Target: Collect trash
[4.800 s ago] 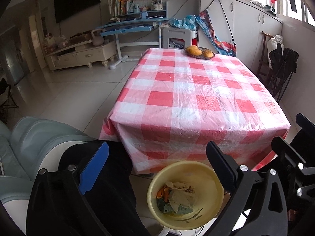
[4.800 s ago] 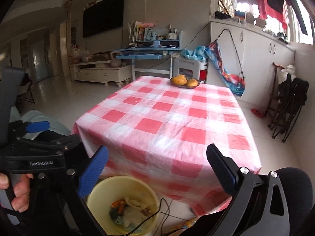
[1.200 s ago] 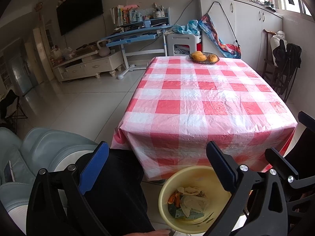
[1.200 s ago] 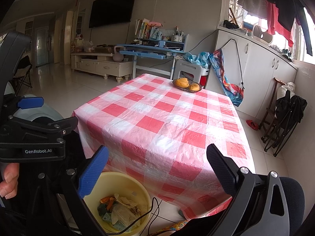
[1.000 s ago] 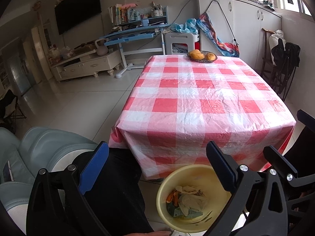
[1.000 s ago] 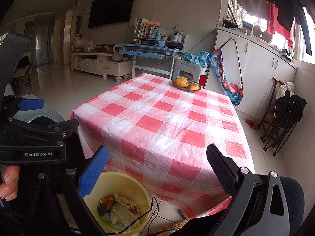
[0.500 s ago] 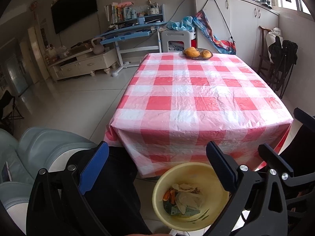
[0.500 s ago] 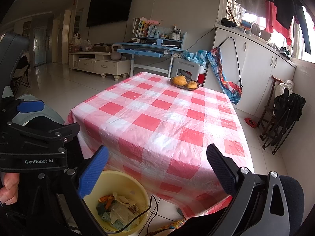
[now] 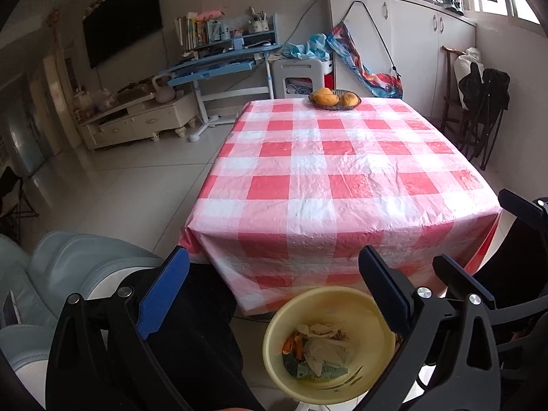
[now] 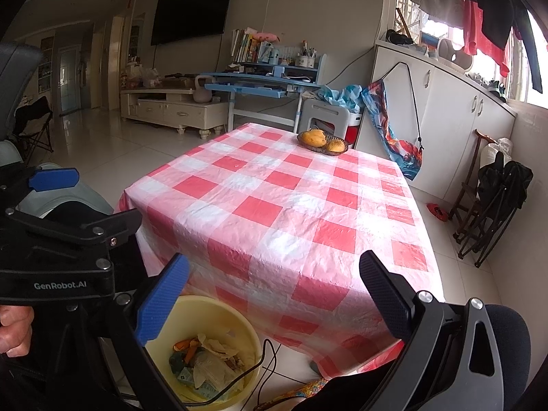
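Our left gripper (image 9: 274, 291) and right gripper (image 10: 274, 294) fingers spread wide, empty, yellow bin (image 9: 328, 342) upright on floor at worktop's (image 9: 342, 171) near edge, holding crumpled wrappers (image 9: 325, 352), peels.

left tool (image 9: 274, 291) agape, right tool (image 10: 274, 291) agape

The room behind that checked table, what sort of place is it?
Most likely a family living room: a black wall-mounted television, a blue study desk stacked with books, and a dark basket of yellow fruit.
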`<state>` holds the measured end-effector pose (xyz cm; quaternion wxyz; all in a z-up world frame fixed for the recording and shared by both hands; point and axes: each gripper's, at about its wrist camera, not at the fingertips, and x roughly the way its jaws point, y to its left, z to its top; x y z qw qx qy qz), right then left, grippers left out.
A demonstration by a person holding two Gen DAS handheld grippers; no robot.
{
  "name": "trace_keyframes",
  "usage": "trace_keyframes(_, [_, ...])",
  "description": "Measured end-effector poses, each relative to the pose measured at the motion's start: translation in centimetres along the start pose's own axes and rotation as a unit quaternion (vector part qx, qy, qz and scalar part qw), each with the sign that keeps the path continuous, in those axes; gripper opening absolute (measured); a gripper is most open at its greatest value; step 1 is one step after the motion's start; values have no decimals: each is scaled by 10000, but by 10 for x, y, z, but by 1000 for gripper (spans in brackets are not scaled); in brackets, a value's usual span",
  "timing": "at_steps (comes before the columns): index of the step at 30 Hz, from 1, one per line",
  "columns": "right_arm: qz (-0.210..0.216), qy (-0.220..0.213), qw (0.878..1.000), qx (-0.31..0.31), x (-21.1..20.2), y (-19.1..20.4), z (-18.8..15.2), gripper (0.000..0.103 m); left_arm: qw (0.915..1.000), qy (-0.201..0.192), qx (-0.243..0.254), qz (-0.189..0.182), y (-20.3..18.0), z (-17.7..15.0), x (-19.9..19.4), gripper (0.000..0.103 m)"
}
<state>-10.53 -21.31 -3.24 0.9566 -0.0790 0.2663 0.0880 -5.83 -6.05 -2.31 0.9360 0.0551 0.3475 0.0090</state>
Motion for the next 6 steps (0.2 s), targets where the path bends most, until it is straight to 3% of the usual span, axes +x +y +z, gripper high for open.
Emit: trace_keyframes(6, [1, 13, 10000, 33, -3, -7, -4, 95, 10000, 24, -82, -27, 4, 0, 1, 96])
